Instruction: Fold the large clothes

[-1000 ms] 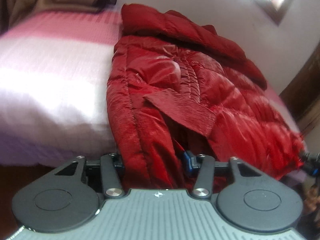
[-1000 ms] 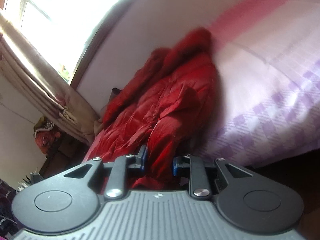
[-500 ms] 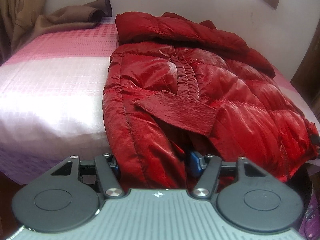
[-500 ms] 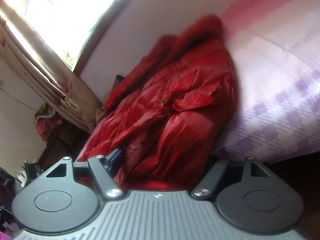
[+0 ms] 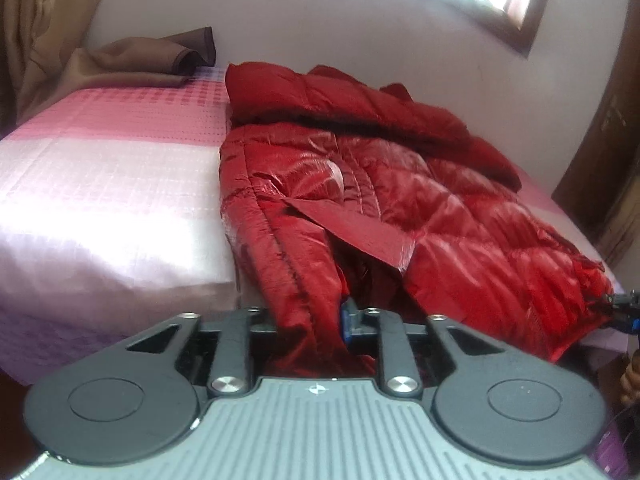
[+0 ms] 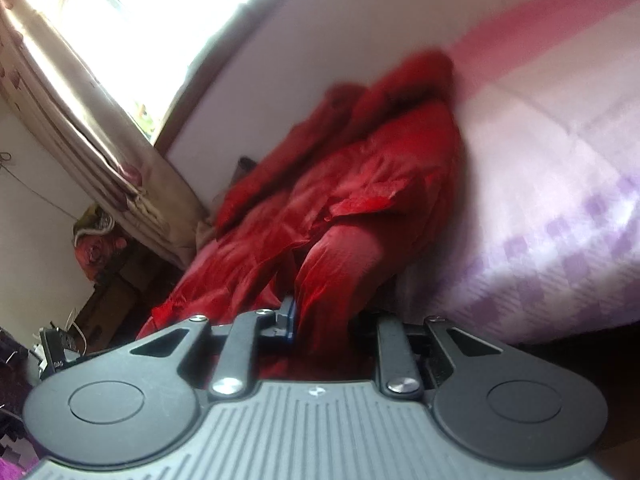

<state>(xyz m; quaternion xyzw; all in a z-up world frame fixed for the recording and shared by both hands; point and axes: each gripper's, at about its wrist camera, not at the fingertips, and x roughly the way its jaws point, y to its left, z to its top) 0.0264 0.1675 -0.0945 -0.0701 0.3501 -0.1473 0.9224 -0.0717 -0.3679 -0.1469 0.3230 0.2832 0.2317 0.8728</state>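
A shiny red puffer jacket (image 5: 420, 208) lies spread on the bed, hood toward the far wall, hem hanging over the near edge. My left gripper (image 5: 308, 320) is shut on the jacket's hem at its left front panel; the fabric bunches between the jaws. My right gripper (image 6: 320, 320) is shut on another part of the jacket's hem (image 6: 332, 264), and it shows at the far right of the left wrist view (image 5: 624, 308).
The bed carries a pink and lilac checked sheet (image 5: 108, 184). A brown blanket (image 5: 132, 64) lies at its far left corner. A wall and window run behind the bed, with curtains (image 6: 80, 104) and a dark cabinet (image 6: 112, 304) beside it.
The right gripper opened half a second ago and has closed again on the hem. The left gripper's jaws have narrowed on the fabric and the jacket has been drawn a little toward the bed edge.
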